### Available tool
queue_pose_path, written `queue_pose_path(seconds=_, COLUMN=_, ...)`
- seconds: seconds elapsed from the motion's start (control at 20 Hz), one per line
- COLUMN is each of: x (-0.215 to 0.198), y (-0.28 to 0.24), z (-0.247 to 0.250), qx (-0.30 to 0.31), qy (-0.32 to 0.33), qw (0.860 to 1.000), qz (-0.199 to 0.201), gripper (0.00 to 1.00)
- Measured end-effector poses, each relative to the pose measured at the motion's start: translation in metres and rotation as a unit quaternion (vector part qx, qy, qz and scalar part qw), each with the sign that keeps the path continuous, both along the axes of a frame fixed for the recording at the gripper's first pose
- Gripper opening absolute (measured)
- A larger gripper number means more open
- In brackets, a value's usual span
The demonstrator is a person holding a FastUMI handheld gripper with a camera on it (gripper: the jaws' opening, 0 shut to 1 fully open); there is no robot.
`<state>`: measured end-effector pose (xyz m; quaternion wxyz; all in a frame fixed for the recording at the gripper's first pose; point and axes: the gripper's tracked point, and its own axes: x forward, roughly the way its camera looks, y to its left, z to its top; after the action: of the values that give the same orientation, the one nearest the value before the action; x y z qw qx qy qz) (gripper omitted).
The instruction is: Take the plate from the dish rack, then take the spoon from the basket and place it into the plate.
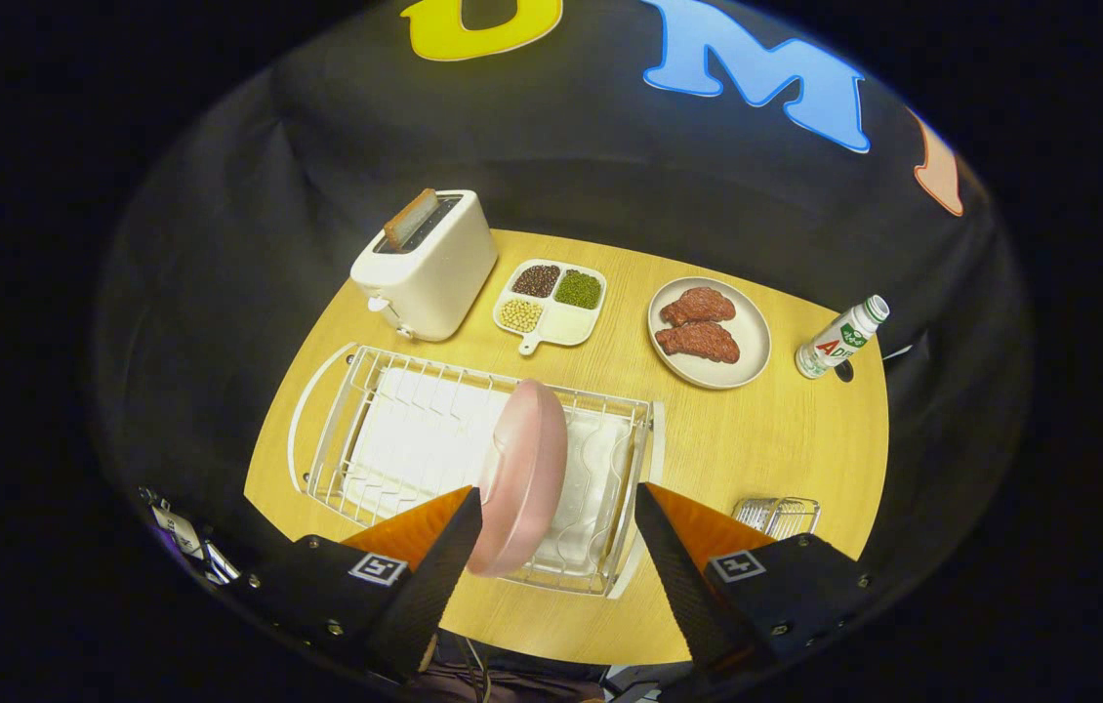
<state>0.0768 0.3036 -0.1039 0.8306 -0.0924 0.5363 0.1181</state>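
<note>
Plate upright in dish rack between the spread fingers of the gripper, basket right, toaster, divided tray, bottle beyond.

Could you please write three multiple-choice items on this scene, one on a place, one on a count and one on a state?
1. Where does the pink plate stand?
A. in the dish rack
B. on the toaster
C. beside the bottle

2. How many pieces of meat lie on the round plate?
A. one
B. two
C. four

3. How is the tool?
A. shut on the plate
B. shut on nothing
C. open

Answers:
1 A, it stands on edge among the rack's wires.
2 B, two brown pieces lie side by side.
3 C, its fingers stand wide apart, the pink plate just ahead of them.
</note>
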Motion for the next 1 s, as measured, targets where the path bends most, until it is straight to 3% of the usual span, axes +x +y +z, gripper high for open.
queue_pose_path(seconds=0.25, x=0.001, y=0.008, z=-0.022, qx=-0.009, qy=0.022, qw=1.0, qz=0.002, gripper=0.97)
queue_pose_path(seconds=0.45, x=0.007, y=0.003, z=-0.046, qx=-0.04, qy=0.039, qw=0.998, qz=-0.006, gripper=0.8)
queue_pose_path(seconds=0.6, x=0.012, y=0.004, z=-0.046, qx=-0.058, qy=0.029, qw=0.998, qz=-0.018, gripper=0.35)
queue_pose_path(seconds=0.7, x=0.005, y=-0.003, z=-0.051, qx=-0.087, qy=0.04, qw=0.995, qz=-0.024, gripper=0.34)
queue_pose_path(seconds=0.75, x=0.014, y=-0.011, z=-0.079, qx=-0.101, qy=0.025, qw=0.994, qz=-0.027, gripper=0.35)
queue_pose_path(seconds=0.8, x=0.019, y=-0.001, z=-0.053, qx=-0.103, qy=0.022, qw=0.994, qz=-0.021, gripper=0.19)
queue_pose_path(seconds=0.95, x=0.029, y=-0.006, z=-0.04, qx=-0.12, qy=-0.006, qw=0.992, qz=-0.037, gripper=0.18)
queue_pose_path(seconds=1.0, x=0.03, y=-0.002, z=-0.04, qx=-0.13, qy=-0.01, qw=0.991, qz=-0.032, gripper=0.07)
